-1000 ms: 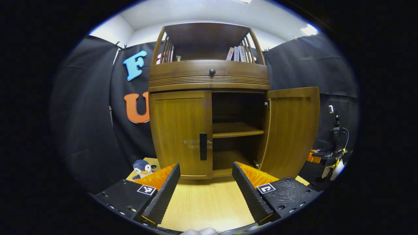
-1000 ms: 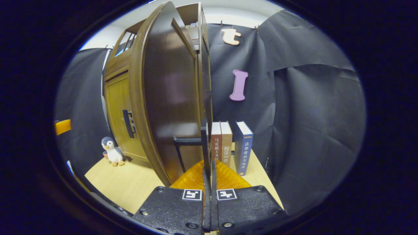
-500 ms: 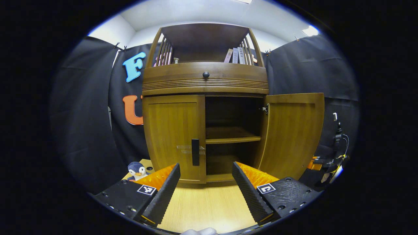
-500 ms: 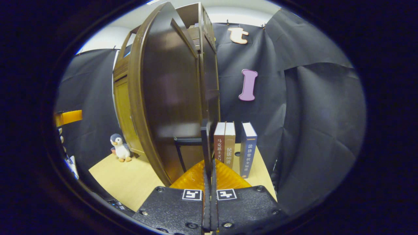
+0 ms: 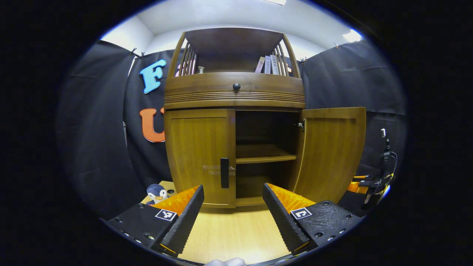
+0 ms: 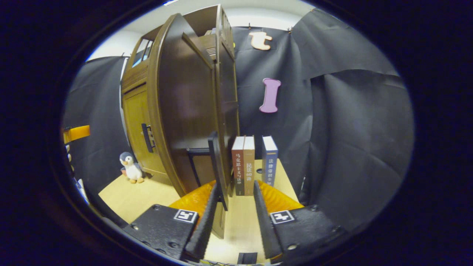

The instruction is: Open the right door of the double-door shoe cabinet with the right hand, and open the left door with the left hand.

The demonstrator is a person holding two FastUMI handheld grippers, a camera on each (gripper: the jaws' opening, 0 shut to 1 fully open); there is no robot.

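The wooden shoe cabinet (image 5: 234, 92) stands straight ahead in the left gripper view. Its left door (image 5: 197, 155) is closed, with a dark vertical handle (image 5: 224, 172) at its inner edge. The right door (image 5: 332, 151) is swung wide open, baring the inner shelf (image 5: 264, 158). My left gripper (image 5: 232, 214) is open a short way in front of the left door's handle and holds nothing. In the right gripper view the open right door (image 6: 184, 111) is seen nearly edge-on. My right gripper (image 6: 234, 218) is open, and the door's handle (image 6: 218, 166) stands between its fingers, close to the left finger.
A toy penguin (image 5: 156, 192) sits on the light wooden table (image 5: 236, 236) left of the cabinet. Three upright books (image 6: 244, 166) stand beyond the right door, against the black cloth wall. Books also lean on the cabinet's top shelf (image 5: 268, 64).
My right gripper has gone from shut on the right door's handle to open, letting it go. The left gripper stays open and has shifted only slightly before the left door.
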